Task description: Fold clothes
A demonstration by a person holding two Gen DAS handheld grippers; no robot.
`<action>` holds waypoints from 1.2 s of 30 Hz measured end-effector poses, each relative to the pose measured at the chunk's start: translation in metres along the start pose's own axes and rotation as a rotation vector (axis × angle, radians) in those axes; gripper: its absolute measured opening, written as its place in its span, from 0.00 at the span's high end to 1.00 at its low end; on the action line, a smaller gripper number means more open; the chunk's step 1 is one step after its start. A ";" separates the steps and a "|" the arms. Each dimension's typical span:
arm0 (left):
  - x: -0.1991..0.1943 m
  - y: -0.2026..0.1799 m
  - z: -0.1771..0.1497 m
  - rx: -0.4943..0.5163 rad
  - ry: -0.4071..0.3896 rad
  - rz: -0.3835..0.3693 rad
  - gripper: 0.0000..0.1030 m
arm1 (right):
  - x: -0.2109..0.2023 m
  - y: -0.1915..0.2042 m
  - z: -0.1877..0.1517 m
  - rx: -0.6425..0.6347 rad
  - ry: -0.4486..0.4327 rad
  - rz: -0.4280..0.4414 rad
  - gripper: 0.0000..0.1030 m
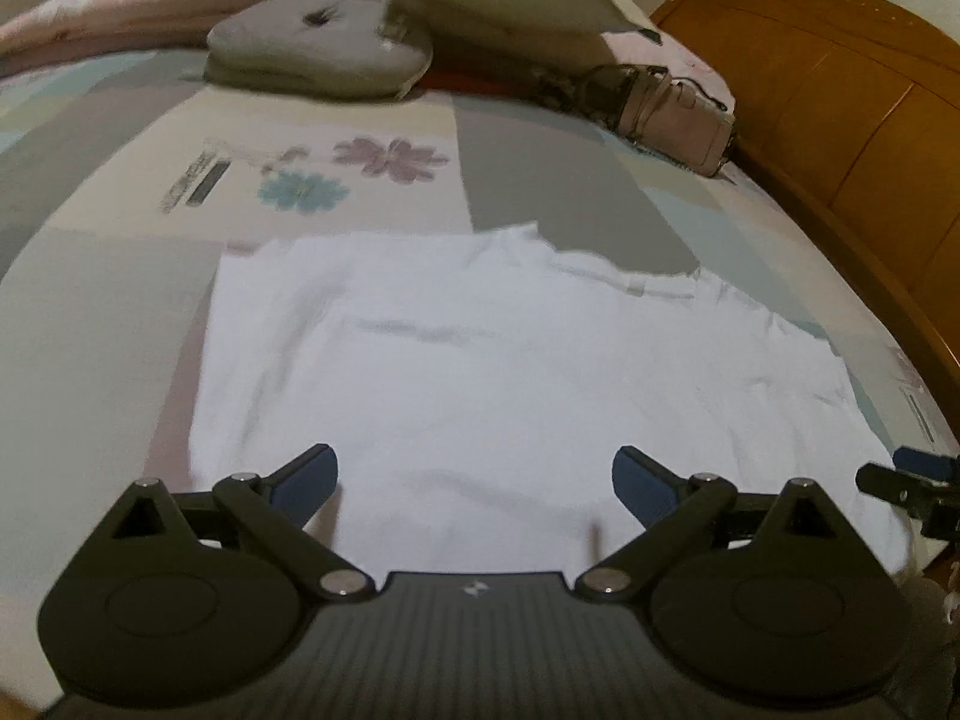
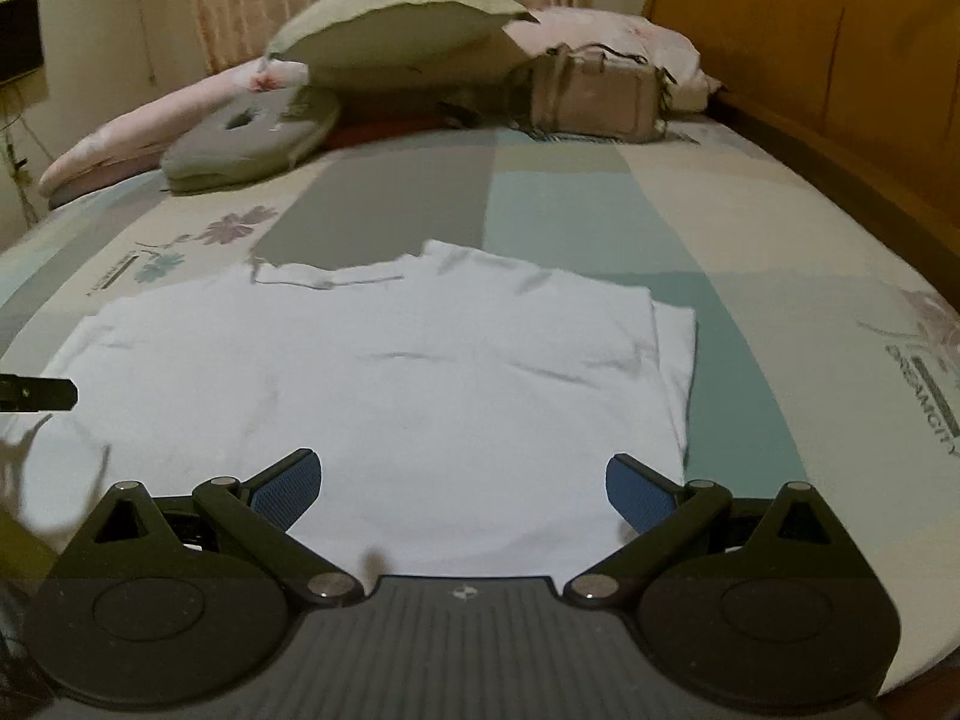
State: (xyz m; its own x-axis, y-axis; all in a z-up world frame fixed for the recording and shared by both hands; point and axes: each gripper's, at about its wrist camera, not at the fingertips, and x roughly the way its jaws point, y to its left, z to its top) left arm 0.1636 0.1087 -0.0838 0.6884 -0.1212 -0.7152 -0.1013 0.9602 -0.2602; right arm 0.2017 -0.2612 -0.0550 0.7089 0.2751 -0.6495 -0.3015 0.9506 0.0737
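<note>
Overhead, both tongs (image 1: 474, 480) (image 2: 462, 483) gape wide above a white shirt (image 1: 480, 360) on the patchwork bedsheet (image 1: 570, 198).

Dim warm indoor light, soft motion blur, strong fisheye edge curvature.

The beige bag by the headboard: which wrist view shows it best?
The right wrist view: the beige bag faces the camera upright, its handles and front panel visible. In the left wrist view the beige bag sits far off to the right, skewed by the lens and partly blurred.
</note>
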 end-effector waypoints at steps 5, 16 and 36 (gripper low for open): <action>-0.005 0.023 -0.020 -0.103 -0.004 -0.057 0.05 | -0.014 0.014 -0.002 -0.027 0.001 0.016 0.00; -0.081 0.023 0.006 -0.033 -0.064 -0.066 0.05 | -0.079 0.028 0.001 -0.011 -0.079 0.087 0.00; -0.112 -0.013 -0.018 0.055 -0.055 -0.154 0.04 | -0.141 0.023 -0.018 0.032 -0.166 0.113 0.00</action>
State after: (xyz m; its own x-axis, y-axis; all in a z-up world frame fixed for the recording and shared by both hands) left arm 0.0750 0.1054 -0.0117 0.7308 -0.2557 -0.6329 0.0469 0.9438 -0.3272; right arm 0.0827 -0.2808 0.0245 0.7680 0.3981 -0.5018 -0.3668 0.9156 0.1649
